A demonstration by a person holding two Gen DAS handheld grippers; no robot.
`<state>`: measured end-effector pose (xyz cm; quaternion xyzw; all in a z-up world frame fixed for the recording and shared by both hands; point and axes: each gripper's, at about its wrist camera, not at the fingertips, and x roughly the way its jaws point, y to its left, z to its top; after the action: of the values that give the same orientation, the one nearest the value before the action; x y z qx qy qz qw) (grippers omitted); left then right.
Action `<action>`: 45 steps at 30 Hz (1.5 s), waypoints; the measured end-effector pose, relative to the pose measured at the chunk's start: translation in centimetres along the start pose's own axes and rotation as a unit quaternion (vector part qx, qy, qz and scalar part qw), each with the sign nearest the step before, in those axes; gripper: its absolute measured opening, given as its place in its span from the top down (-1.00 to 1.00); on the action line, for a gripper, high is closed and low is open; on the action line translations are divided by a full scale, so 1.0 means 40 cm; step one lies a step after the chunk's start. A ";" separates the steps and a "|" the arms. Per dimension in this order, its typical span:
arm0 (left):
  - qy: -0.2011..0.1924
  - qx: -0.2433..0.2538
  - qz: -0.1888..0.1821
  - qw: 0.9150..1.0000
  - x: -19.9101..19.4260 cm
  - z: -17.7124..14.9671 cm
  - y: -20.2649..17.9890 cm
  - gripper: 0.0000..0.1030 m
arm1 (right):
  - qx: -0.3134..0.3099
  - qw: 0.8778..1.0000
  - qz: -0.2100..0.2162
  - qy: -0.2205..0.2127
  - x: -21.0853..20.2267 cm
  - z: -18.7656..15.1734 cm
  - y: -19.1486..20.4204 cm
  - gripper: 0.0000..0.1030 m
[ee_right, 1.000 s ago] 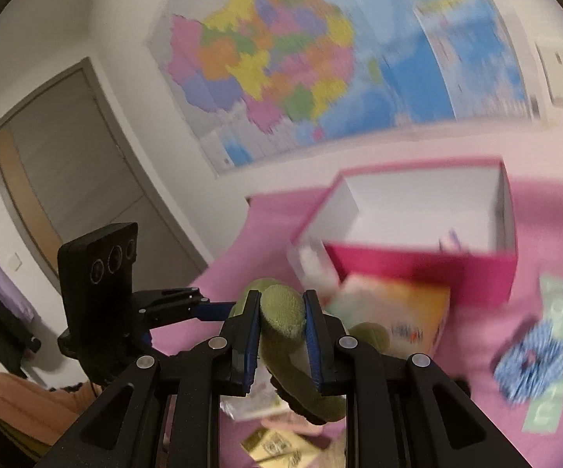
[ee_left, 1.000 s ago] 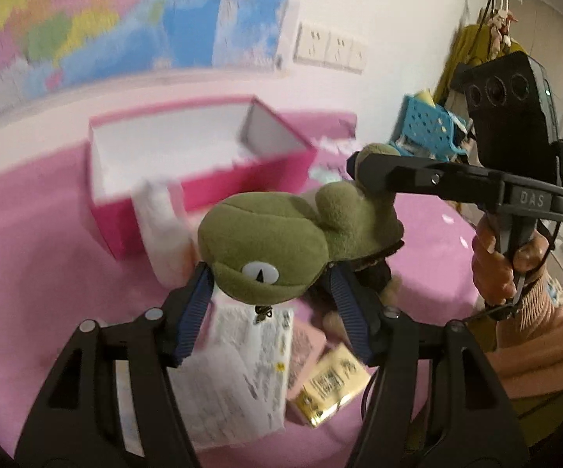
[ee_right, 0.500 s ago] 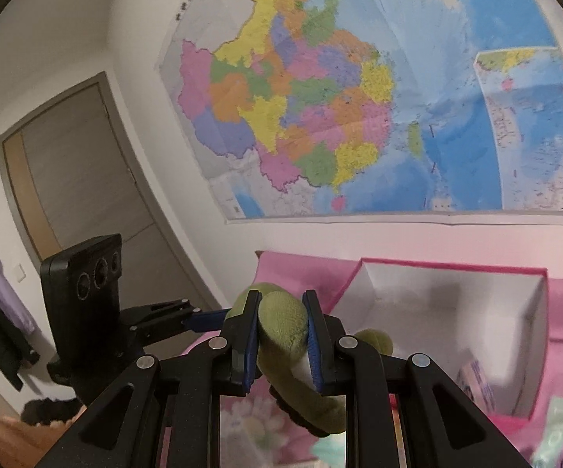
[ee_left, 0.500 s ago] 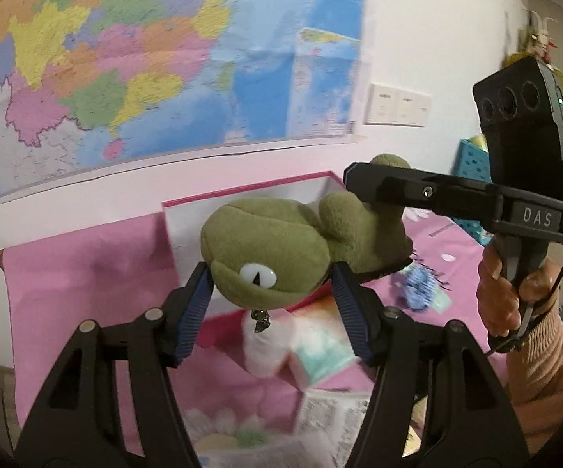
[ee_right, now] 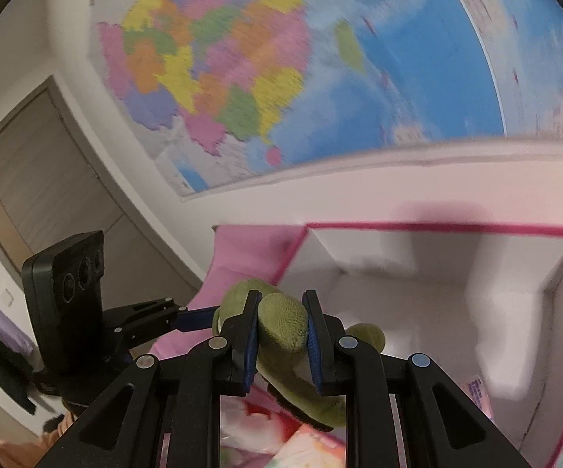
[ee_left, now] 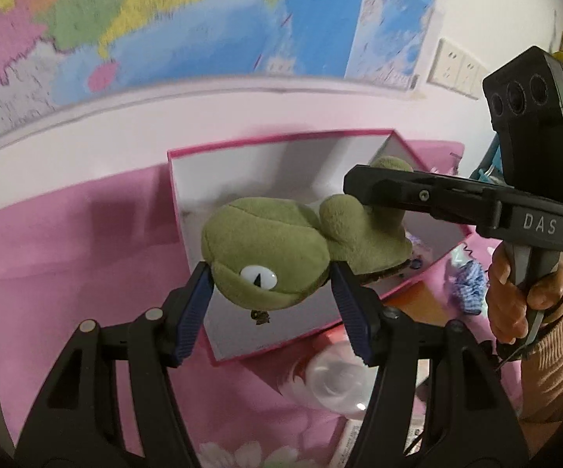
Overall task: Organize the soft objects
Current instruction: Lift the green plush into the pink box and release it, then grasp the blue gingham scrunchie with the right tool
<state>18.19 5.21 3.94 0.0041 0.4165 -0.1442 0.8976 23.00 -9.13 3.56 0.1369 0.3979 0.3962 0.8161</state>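
A green plush turtle (ee_left: 269, 249) hangs in the air between both grippers, over the open pink box (ee_left: 188, 179) with white inside walls. My left gripper (ee_left: 271, 292) is shut on the plush head, its blue pads pressing both sides below the white eye. My right gripper (ee_right: 283, 329) is shut on a green limb of the same plush turtle (ee_right: 285, 323). In the left wrist view the right gripper (ee_left: 359, 183) reaches in from the right, held by a hand (ee_left: 515, 292). The pink box (ee_right: 457, 230) lies just ahead in the right wrist view.
A pink cloth (ee_left: 67, 253) covers the table against a wall with a large map (ee_left: 164, 19). A clear bottle (ee_left: 332, 382) lies in front of the box, a blue scrunchie (ee_left: 466, 284) to its right. A small packet (ee_right: 476, 386) lies inside the box.
Both grippers carried the plush turtle forward from above loose packets and papers to over the pink box. The box now appears nearer and lower in both views. Both grips are unchanged.
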 end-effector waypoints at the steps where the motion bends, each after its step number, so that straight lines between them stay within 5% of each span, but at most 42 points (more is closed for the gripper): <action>1: 0.003 -0.001 0.000 1.000 0.007 -0.001 0.002 -0.23 | 0.006 1.000 -0.001 0.003 0.008 -0.003 -0.012 0.60; 11: -0.014 -0.011 0.035 0.999 -0.003 -0.011 0.008 -0.23 | 0.044 0.995 -0.062 0.064 0.072 -0.032 -0.071 0.35; 18: -0.079 -0.014 0.032 0.996 -0.113 -0.039 -0.005 -0.23 | 0.025 0.998 -0.059 0.013 -0.088 -0.023 -0.015 0.28; 25: -0.120 0.037 -0.019 0.992 -0.220 -0.101 -0.117 -0.37 | -0.014 0.997 -0.068 -0.022 -0.269 -0.058 0.073 0.06; 35: -0.055 0.084 -0.115 0.988 -0.169 -0.202 -0.271 -0.37 | 0.001 0.985 -0.172 -0.005 -0.404 -0.208 0.004 -0.07; 41: -0.010 0.099 -0.142 0.985 -0.091 -0.218 -0.351 -0.37 | 0.047 0.955 -0.291 0.032 -0.414 -0.297 -0.158 -0.08; 45: 0.013 0.108 -0.153 0.982 -0.042 -0.214 -0.399 -0.37 | 0.091 0.954 -0.284 0.040 -0.422 -0.335 -0.247 -0.08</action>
<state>6.58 -8.57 1.43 0.0390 0.4062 -0.3243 0.8534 11.94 -29.54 -1.27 0.0763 0.4872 0.1151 0.8623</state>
